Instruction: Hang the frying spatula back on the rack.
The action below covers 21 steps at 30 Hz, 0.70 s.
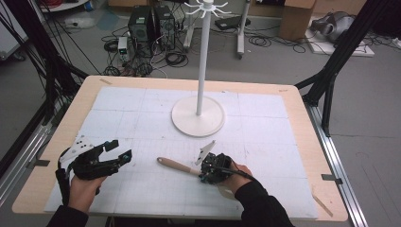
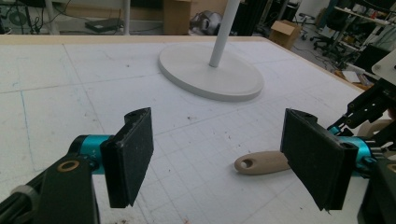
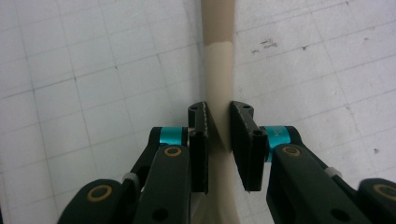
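A spatula lies on the white gridded mat, its pale wooden handle (image 1: 172, 164) pointing left; the handle's end with a hole (image 2: 261, 162) is also in the left gripper view. My right gripper (image 1: 203, 173) is shut on its cream neck (image 3: 218, 70), one black pad against each side. The right hand hides the spatula's head. At the table's left, my left gripper (image 1: 120, 150) is held above the mat. Its jaws (image 2: 217, 140) stand wide open with nothing between them, pointing toward the handle.
A white stand has a round base (image 1: 197, 116) and a tall pole (image 1: 202, 61) at the middle back of the mat (image 1: 265, 142). The base (image 2: 210, 74) lies beyond the left jaws. A wooden table rim (image 1: 312, 142) borders the mat.
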Available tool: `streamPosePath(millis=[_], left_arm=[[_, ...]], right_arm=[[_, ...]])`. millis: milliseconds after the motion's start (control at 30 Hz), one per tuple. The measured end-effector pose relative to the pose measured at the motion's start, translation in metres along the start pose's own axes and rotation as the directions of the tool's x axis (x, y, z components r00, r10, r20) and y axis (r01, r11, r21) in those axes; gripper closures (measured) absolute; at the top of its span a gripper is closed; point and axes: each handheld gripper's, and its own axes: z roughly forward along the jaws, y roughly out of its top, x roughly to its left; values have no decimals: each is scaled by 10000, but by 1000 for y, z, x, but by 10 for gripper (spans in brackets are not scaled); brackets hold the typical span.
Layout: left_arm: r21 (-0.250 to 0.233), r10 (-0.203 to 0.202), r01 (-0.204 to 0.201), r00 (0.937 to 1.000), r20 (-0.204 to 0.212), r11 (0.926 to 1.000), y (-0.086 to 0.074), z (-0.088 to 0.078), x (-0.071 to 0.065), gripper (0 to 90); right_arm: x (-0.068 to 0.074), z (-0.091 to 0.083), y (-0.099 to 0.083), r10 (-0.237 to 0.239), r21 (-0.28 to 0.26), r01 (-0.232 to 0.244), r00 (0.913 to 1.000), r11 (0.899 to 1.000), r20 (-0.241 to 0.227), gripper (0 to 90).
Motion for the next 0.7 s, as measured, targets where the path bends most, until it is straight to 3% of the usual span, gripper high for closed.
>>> streamPosePath(millis=[100,267,467,700], left_arm=[[19,-30,30,10000,-12,10000,0,0,0,263],[12,-52,52,10000,-1,10000,0,0,0,265],[32,-63,63,10000,-2,10000,0,0,0,266],[-13,-117,118,9997,201,9999,0,3,-5,275]], right_arm=[[-1,0,0,364,36,-363,9993,9993,-88,781],[-1,0,0,576,-17,-576,9983,9983,-85,783],[-4,-1,-6,884,-387,-894,9957,9952,-268,783],[-3,-12,-10,1157,-1359,-1196,9926,9835,-363,783]])
